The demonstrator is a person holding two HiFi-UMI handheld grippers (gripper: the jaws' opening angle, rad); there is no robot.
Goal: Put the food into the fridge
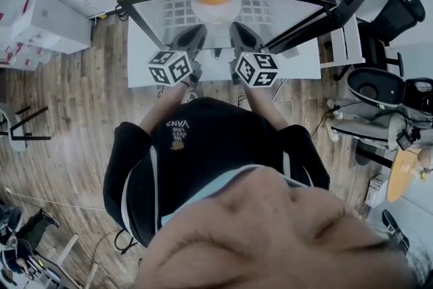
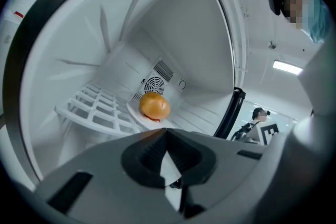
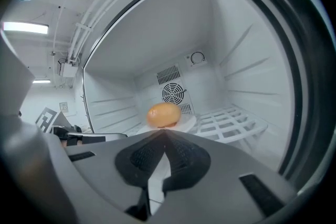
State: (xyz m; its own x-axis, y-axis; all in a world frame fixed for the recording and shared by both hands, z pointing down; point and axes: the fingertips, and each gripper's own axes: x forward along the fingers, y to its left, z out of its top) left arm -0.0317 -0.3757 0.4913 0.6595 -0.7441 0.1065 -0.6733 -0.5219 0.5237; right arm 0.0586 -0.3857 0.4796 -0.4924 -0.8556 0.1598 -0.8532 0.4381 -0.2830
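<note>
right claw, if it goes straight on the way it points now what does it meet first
Probably the orange bun on its white plate inside the fridge, straight ahead of the right claw; depth is unclear.

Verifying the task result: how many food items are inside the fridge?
1. A round orange bun sits on a white plate on the rack, in front of the fan. The left tongs and right tongs block the lower view, so more may be hidden.

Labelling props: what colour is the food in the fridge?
Golden orange food; best in right gripper view.
</note>
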